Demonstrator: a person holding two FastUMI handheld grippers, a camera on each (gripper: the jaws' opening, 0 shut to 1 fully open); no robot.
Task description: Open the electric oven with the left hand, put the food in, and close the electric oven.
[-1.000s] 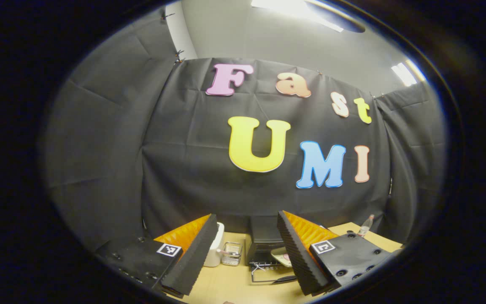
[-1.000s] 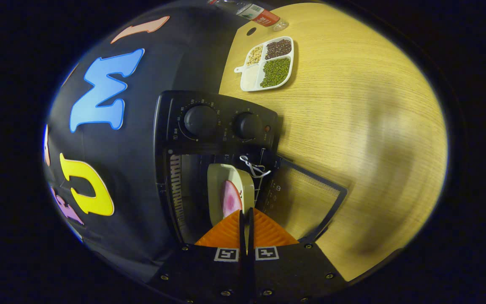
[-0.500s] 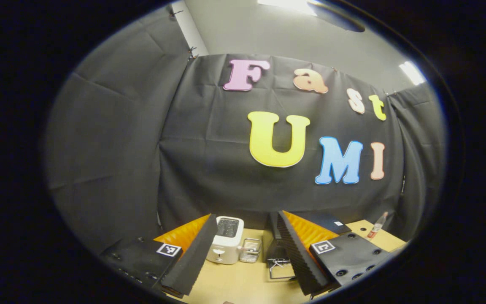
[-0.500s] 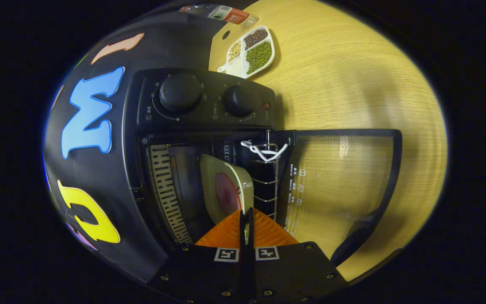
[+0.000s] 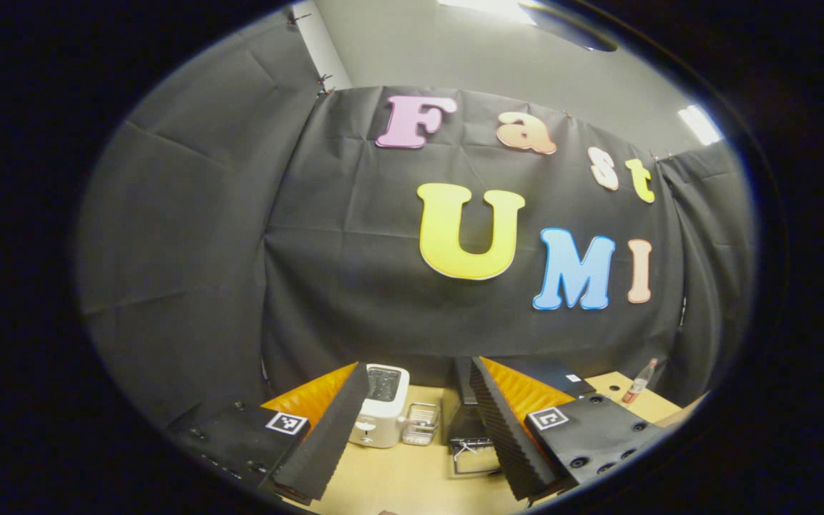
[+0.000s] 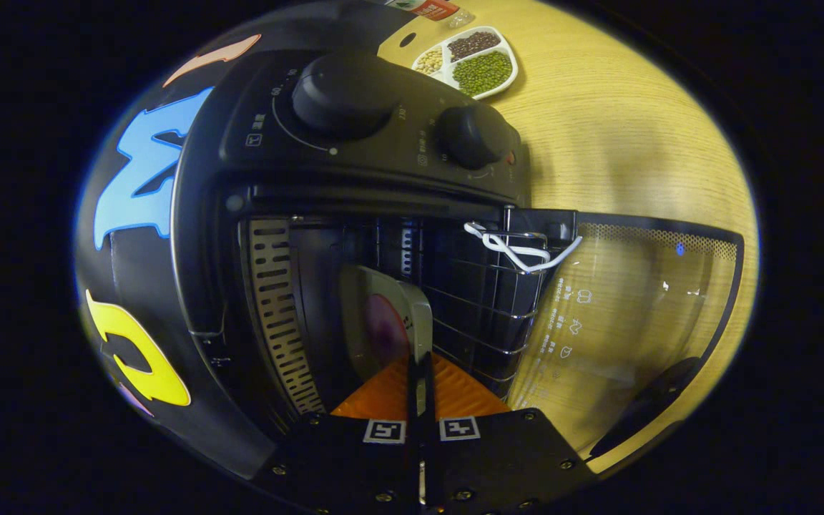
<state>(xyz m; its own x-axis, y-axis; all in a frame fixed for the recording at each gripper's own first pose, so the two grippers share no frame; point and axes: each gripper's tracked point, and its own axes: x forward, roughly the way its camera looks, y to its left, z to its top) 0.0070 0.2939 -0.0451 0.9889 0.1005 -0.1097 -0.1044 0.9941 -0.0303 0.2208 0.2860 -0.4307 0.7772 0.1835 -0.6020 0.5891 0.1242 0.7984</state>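
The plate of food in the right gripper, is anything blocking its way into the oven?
Nothing visible blocks it. The oven door is swung fully open and the right gripper, shut on the plate's rim, holds it at the cavity mouth, beside the wire rack. The cavity beyond the plate looks free.

Wood-grain table (image 6: 619, 143), glossy glass door (image 6: 626, 307)

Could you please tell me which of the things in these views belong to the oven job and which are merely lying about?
Job:
electric oven
oven door, open
dish of food, held in the right claw
left claw, open

Lying about:
toaster
divided tray of beans
bottle
small wire basket
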